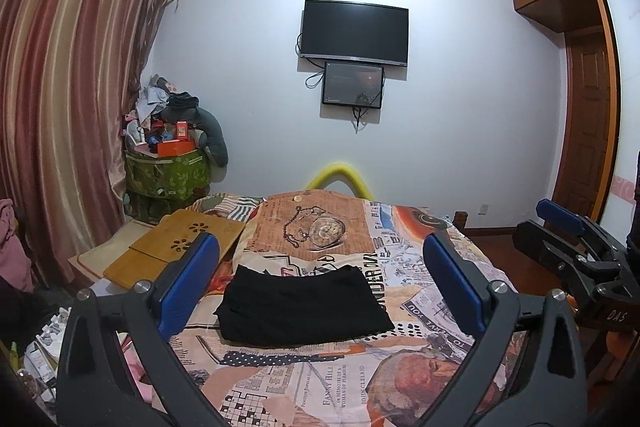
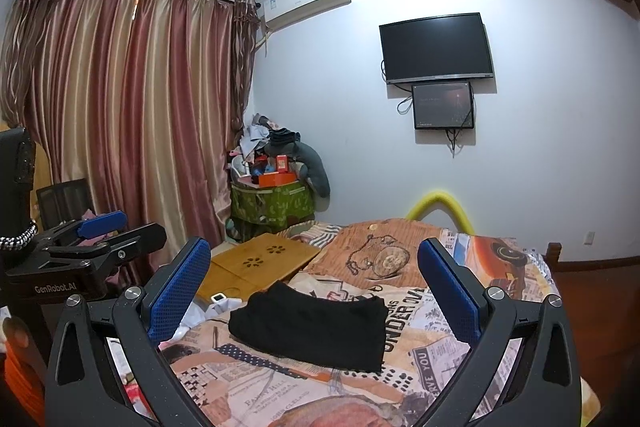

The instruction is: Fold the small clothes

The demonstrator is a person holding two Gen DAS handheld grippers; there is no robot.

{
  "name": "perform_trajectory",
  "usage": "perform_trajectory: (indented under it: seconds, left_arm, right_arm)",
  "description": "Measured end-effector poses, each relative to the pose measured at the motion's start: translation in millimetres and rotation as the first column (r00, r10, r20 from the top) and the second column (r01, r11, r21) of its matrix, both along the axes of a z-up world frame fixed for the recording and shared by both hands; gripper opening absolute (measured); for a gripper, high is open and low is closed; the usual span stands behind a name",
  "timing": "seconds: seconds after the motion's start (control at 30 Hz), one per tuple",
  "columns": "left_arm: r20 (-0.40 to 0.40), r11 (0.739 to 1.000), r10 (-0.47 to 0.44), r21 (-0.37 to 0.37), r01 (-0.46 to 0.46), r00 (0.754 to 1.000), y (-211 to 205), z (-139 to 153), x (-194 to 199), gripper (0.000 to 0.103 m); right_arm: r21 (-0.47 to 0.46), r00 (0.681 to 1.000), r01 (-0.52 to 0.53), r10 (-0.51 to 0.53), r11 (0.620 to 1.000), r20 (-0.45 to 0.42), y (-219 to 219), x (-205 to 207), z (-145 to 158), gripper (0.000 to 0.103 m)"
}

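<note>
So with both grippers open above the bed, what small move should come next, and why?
Probably lower the left gripper toward the black garment and pinch its near edge. It lies flat on the bedspread, apparently already folded once; both the left and right gripper hold nothing.

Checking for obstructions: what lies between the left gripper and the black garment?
Only printed bedcover; in the left wrist view, nothing else separates the open left gripper from the black garment.

You have dim, cool indoor light with soft shadows; the wall (image 1: 460,107) is brightest. Fisheye bends the curtain (image 2: 120,115) and darkens corners; focus stays sharp.
</note>
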State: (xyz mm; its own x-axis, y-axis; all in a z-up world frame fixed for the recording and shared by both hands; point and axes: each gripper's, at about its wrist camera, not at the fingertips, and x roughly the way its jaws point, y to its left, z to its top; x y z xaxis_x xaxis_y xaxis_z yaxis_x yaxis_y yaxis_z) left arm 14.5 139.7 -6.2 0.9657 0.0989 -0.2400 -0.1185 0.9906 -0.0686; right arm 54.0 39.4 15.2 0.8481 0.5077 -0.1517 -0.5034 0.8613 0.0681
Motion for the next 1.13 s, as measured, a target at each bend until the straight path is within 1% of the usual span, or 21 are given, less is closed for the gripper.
perform_trajectory:
  seconds: [0.1, 0.27, 0.43, 0.83, 1.13]
  left_arm:
    - [-0.005, 1.000, -0.018, -0.006, 0.018, 1.000, 0.3, -0.8, -0.1, 0.103]
    - [-0.010, 0.999, -0.032, 0.008, 0.032, 0.999, -1.5, -1.9, -0.3, 0.103]
    - [-0.008, 0.999, -0.041, 0.006, 0.041, 0.999, -2.7, -2.1, -1.5, 0.103]
    - [-0.009, 0.999, -0.041, -0.005, 0.041, 0.999, 2.5, -2.4, -1.0, 0.103]
    - [-0.032, 0.999, -0.052, -0.013, 0.052, 0.998, 1.3, -5.6, 4.7, 0.103]
  right_arm:
    - [-0.001, 1.000, -0.001, 0.001, 1.000, -0.002, 0.4, -0.7, 1.1, 0.103]
    - [-0.001, 1.000, -0.001, 0.001, 1.000, -0.002, 0.6, -0.9, 1.2, 0.103]
    - [-0.002, 1.000, 0.001, -0.001, 1.000, -0.005, 0.6, -2.8, 1.9, 0.103]
    - [-0.005, 1.000, -0.002, 0.002, 1.000, -0.013, 2.6, -4.2, 3.3, 0.103]
    - [-0.006, 1.000, -0.005, 0.005, 1.000, -0.019, 3.5, -3.3, 3.0, 0.103]
